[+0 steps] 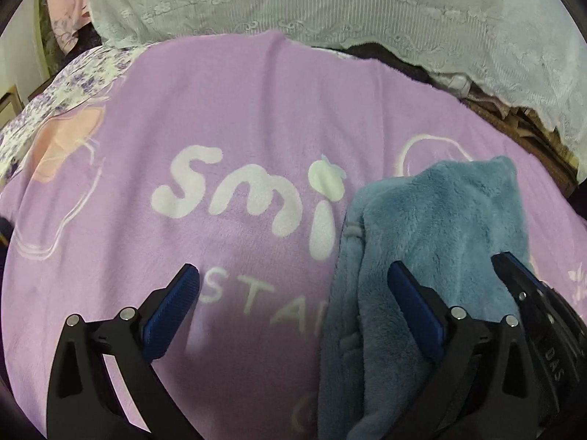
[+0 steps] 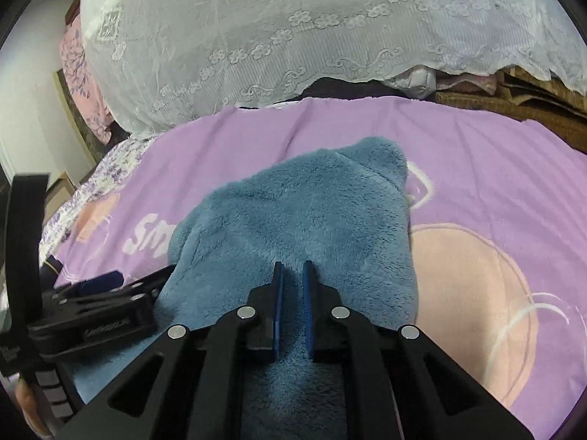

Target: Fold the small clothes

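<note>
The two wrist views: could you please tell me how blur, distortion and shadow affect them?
Left wrist view: strong fisheye bulge, dark vignette corners, slight softness on the purple blanket lettering; the left tool casts a faint shadow. Right wrist view: same curvature, the blue fleece garment fairly sharp, the lace cover bright but not blown out.

The purple blanket point(image 1: 256, 117) reads "smi" in white — below it "STA" — the rest hidden.

Left hand-held gripper point(image 1: 293, 300) stands with jaws wide apart, lower centre of frame, over a purple blanket point(image 1: 227, 117) printed with white lettering. A blue fleece garment point(image 1: 433, 220) lies lower right, passing behind the right finger point(image 1: 414, 304). White lace cloth point(image 1: 330, 0) spans the top.
</note>
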Action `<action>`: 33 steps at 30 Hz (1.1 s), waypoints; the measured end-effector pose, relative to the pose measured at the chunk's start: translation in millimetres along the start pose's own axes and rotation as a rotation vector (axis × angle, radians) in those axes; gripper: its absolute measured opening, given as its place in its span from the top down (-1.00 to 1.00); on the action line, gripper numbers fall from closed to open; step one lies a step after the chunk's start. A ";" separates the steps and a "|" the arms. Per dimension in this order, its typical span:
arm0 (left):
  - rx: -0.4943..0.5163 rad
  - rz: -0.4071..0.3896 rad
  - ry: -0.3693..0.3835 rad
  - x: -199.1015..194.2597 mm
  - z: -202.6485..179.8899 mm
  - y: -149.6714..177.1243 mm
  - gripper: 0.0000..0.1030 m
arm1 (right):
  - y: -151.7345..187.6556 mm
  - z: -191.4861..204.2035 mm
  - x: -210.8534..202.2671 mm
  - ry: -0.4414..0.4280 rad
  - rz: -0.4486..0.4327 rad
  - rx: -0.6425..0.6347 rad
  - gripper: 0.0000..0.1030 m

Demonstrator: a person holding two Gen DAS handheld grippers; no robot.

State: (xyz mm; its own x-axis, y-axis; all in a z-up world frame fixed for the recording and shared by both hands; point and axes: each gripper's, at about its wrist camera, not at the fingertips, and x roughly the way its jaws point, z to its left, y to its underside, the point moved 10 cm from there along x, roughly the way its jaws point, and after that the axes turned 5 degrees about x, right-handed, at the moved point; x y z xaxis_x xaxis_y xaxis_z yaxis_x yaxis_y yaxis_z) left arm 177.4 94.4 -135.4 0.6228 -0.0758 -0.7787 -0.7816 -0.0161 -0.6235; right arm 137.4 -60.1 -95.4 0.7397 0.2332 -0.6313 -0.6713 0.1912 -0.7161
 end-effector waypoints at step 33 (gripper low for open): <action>0.011 -0.037 -0.074 -39.4 9.9 45.8 -0.92 | 52.5 -5.5 -66.3 -0.096 -0.071 -0.055 0.78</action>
State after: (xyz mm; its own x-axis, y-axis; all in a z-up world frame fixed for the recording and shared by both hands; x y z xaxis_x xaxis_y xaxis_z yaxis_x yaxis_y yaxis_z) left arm 117.4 106.5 -133.9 0.6526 -0.0010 -0.7577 -0.7577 -0.0064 -0.6525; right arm 53.3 -70.8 -92.8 0.7757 0.3120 -0.5486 -0.6119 0.1589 -0.7748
